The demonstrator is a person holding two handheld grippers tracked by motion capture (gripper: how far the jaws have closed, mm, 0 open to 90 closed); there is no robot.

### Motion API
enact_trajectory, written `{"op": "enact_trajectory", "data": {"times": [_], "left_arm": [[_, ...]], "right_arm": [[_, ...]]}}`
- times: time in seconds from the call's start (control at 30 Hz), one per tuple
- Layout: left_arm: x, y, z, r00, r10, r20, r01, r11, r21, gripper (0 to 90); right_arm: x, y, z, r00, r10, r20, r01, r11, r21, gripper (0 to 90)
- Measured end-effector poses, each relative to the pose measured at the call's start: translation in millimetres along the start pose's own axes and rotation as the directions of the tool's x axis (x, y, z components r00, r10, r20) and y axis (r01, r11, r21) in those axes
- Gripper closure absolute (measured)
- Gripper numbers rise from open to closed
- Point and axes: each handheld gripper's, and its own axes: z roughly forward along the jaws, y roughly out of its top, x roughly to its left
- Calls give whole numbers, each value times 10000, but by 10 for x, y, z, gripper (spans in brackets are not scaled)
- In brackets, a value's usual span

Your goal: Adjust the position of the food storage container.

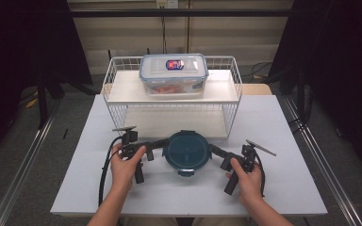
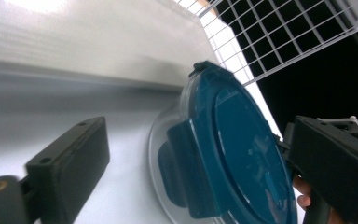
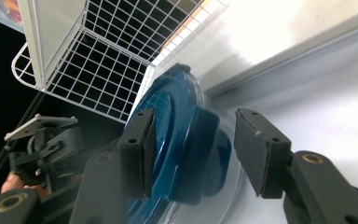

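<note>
The left claw (image 1: 154, 151) comes in at nine o'clock of the round clear container with the dark teal snap-on lid (image 1: 187, 151), which sits on the white worktop (image 1: 283, 188) near the person's edge, just in front of the white wire two-tier rack (image 1: 172, 101). In the left gripper view one black pad (image 2: 70, 163) stands well clear of the container (image 2: 233, 154) with bare worktop between them, so that side is not pressing; the other pad is out of the picture, and whether this claw grips the rim cannot be told. On the rack's upper shelf, at twelve o'clock from the round container, rests a rectangular clear plastic box with a blue-edged lid (image 1: 173, 74), well apart from both hands.

The right claw (image 1: 218, 154) meets the container at three o'clock. In the right gripper view its jaws stand about half open and straddle the side latch of the teal lid (image 3: 186, 154): one pad (image 3: 144, 149) lies close against the lid's top, the other (image 3: 256, 154) is clearly off it, so nothing is clamped.

By the look of it, the step in hand is working the lid's latches, with the right claw between grips. The next move likely calls for the left claw to steady the container while the right closes squarely on the latch tab, not the slick lid face.
</note>
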Motion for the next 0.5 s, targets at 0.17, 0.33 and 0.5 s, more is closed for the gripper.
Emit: {"op": "enact_trajectory", "data": {"times": [0.17,0.33,0.5], "left_arm": [[32,-44,47,9989,-461,124,459,9988,154,86],[51,-93,90,9986,-512,-118,516,9980,367,125],[47,-133,125,9977,-673,-80,675,9971,343,166]], "right_arm": [[1,-29,32,10000,68,-33,-68,10000,30,474],[-6,-55,51,10000,81,14,-81,9998,156,488],[-14,-79,65,9997,226,22,-226,9995,205,506]]}}
